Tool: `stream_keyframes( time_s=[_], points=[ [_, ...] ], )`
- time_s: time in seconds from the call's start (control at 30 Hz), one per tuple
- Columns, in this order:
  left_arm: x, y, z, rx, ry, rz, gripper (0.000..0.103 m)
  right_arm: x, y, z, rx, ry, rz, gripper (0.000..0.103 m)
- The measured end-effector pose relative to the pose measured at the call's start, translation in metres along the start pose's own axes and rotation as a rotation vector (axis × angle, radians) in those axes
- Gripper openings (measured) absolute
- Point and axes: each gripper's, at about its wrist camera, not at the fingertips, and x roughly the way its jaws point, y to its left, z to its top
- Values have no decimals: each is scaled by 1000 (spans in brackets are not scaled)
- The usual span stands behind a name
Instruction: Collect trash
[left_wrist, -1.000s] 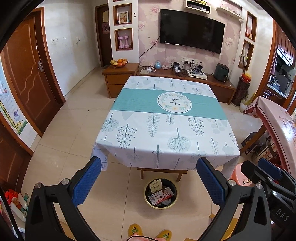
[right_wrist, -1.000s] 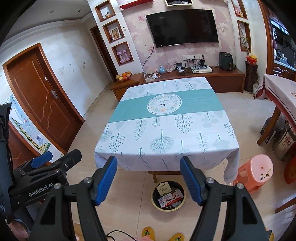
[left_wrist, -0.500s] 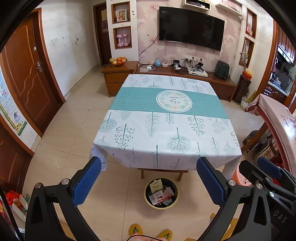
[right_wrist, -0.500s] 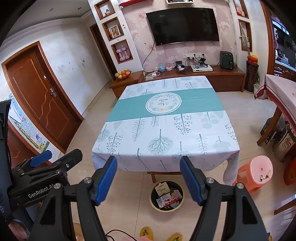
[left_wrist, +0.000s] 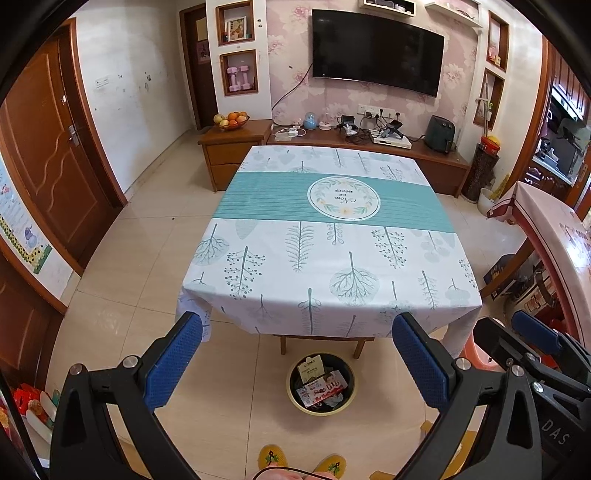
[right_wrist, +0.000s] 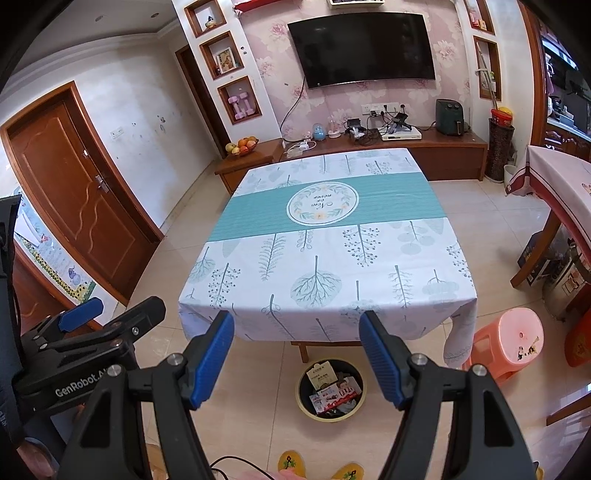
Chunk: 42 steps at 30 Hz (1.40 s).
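In the left wrist view the left gripper (left_wrist: 295, 354) gapes wide and empty above the trash bin (left_wrist: 321, 384) at bottom centre (already holding wrappers), while in the right wrist view the right gripper (right_wrist: 295, 350), also wide and empty, risks snagging the overhanging tablecloth (right_wrist: 325, 258) if lowered carelessly.

left gripper (left_wrist: 295, 350) agape, empty; bin (left_wrist: 322, 384) holds wrappers; beside table (left_wrist: 325, 258)
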Motion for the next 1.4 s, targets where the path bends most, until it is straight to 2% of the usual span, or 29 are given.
stream_keyframes(
  time_s=[1.4],
  points=[
    [5, -4, -1, 4, 10, -1, 102, 5, -7, -6, -4, 13, -6, 71]
  ],
)
